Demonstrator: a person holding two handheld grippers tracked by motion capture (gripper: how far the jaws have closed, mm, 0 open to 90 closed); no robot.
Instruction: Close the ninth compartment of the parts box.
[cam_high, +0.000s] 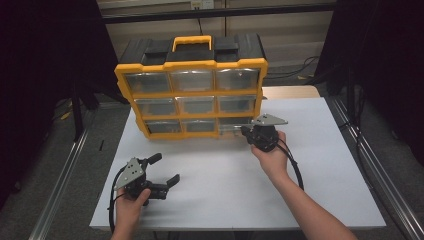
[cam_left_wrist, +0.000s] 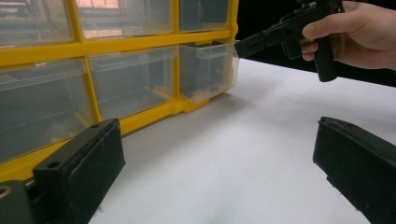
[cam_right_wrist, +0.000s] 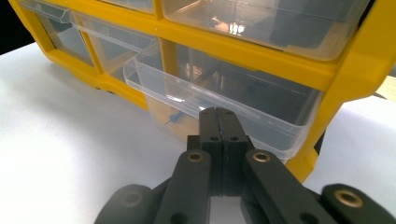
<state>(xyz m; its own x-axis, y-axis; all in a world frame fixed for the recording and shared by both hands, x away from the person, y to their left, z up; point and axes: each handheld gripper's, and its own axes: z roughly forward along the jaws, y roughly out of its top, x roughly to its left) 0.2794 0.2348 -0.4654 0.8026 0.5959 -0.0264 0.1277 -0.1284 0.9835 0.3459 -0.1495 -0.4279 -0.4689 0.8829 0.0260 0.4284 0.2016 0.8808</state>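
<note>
Two claws are working at a white counter (cam_high: 210, 185) in front of a person. Nearest, the left claw (cam_high: 165, 171) is resting low on the counter at the near left, held in the left hand (cam_high: 131, 205), with its jaws standing wide apart and gripping nothing; in the left gripper view the bare counter is lying between its two black jaws. Farther in and to the right, the right hand (cam_high: 272, 160) is holding the right claw (cam_high: 246, 131) up against the bottom right corner of a yellow organizer box (cam_high: 192, 65). That claw's jaws are pressing tight together, and in the right gripper view their tips (cam_right_wrist: 219, 116) are sitting at the front lip of a clear drawer (cam_right_wrist: 224, 100). Whether they are pinching the lip or merely touching it is hard to tell. The drawer is the bottom right one of nine, and it is sticking partway out of its slot, while the others are sitting flush. Something small and blue (cam_right_wrist: 175, 118) is lying inside it. The box is standing upright at the far middle of the counter, with its yellow handle (cam_high: 191, 42) on top.
</note>
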